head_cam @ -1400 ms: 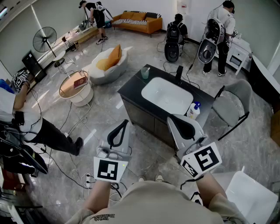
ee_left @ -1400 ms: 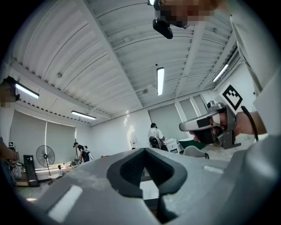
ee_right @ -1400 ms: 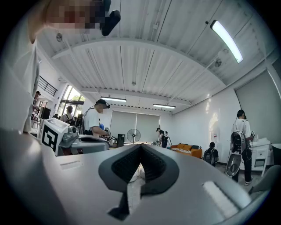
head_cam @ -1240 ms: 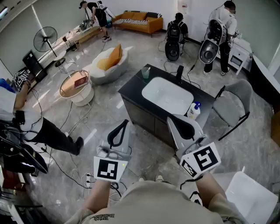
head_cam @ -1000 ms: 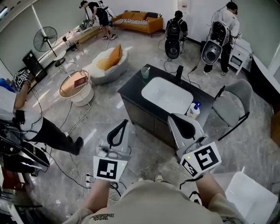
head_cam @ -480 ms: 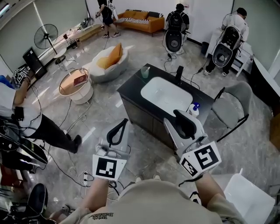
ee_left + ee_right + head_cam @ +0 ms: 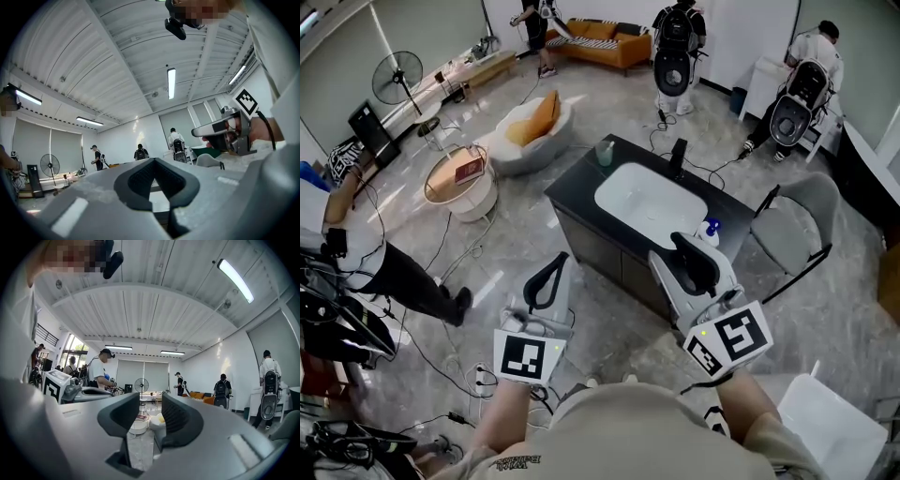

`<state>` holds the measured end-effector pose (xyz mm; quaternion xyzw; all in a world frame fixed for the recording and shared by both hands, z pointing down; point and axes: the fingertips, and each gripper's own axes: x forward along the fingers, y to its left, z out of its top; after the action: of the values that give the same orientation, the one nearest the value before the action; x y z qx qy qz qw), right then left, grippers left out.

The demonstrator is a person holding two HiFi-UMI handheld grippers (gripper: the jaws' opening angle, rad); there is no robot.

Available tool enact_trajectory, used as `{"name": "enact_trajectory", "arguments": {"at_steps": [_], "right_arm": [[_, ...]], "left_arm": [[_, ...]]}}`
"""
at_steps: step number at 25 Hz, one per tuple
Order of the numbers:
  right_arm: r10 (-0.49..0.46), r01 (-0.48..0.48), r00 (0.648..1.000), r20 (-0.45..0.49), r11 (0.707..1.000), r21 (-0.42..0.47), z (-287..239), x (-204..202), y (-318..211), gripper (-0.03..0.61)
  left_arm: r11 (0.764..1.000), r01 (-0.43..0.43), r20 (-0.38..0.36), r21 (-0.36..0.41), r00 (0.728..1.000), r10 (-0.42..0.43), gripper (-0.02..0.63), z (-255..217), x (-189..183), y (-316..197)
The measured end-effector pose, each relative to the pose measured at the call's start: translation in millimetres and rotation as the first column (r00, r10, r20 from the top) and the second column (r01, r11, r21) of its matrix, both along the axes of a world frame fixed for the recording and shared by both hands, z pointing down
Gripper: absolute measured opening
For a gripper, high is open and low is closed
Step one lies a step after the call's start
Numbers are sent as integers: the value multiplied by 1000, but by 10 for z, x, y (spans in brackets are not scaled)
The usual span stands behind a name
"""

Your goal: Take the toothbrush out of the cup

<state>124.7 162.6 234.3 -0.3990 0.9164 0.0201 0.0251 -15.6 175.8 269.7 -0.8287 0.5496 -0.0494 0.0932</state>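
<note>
A pale green cup (image 7: 604, 153) stands on the far left corner of the black counter (image 7: 572, 192), beside the white sink (image 7: 649, 202). It is too small to make out a toothbrush in it. Both grippers hang level in front of the counter, well short of the cup. My left gripper (image 7: 557, 262) is shut, its pads meeting with nothing between them (image 7: 156, 161). My right gripper (image 7: 677, 251) is opening; a clear gap shows between its pads (image 7: 150, 401) and nothing is in it.
A black faucet (image 7: 678, 157) and a soap bottle (image 7: 708, 230) stand on the counter. A grey chair (image 7: 792, 225) is to its right, a round table (image 7: 459, 183) and a white lounge seat (image 7: 530, 131) to its left. Cables cross the floor. People stand at the back and left.
The right gripper's jaws have gone from shut to open, and it has edged towards the counter. The left gripper has stayed shut and still. People at the back have walked on.
</note>
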Motion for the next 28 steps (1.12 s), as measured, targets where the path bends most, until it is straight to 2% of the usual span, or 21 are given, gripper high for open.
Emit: {"name": "enact_trajectory", "arguments": {"at_steps": [12,16,23,28], "right_arm": [[-85,86,996,-29,996,12,166,210,-107,153],[-77,78,996,-33,997,10,260,213,-262,153],[-79,80,997,-16,996,31,344,56,-555,153],[-63,63,998,-21,998,13,438,-164,-1007,153]], "left_arm": [[999,46,39,-2,998,-45,2,186,195,-102],[998,60,13,-36,998,-60,2,300,178,-219],[999,39,11,-31,999,-39,2,436,54,-554],[999,22,8,-48,1000,-22,2,534,-143,-971]]}}
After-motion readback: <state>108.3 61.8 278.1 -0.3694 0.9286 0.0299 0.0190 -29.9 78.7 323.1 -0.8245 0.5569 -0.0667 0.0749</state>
